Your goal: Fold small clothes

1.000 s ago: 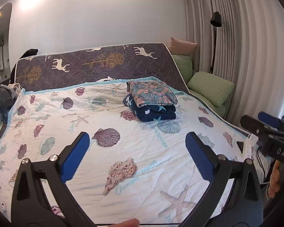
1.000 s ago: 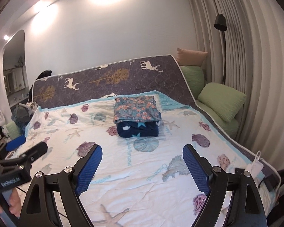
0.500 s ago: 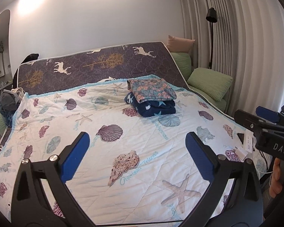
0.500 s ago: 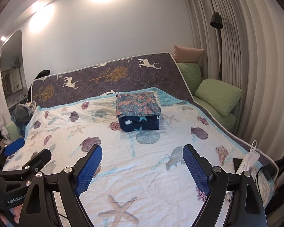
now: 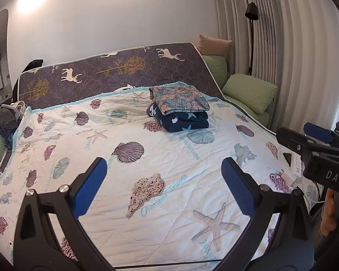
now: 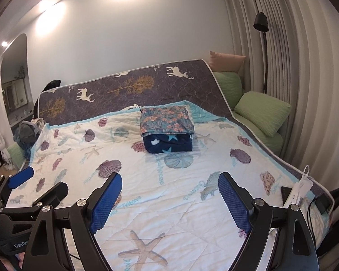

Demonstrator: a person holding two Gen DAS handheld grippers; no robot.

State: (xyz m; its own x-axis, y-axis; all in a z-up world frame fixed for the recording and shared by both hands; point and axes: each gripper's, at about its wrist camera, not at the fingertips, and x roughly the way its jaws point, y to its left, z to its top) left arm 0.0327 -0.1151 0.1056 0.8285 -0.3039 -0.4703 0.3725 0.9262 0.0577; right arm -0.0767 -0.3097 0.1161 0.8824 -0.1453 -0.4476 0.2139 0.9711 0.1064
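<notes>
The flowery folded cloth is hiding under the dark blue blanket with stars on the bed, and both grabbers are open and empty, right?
Not quite. The flowery folded cloth lies on top of the dark blue starry blanket, not under it; the right wrist view shows this plainly. The rest holds: the pile sits on the seashell-print bedspread, and the left gripper and right gripper are both open and empty.
</notes>
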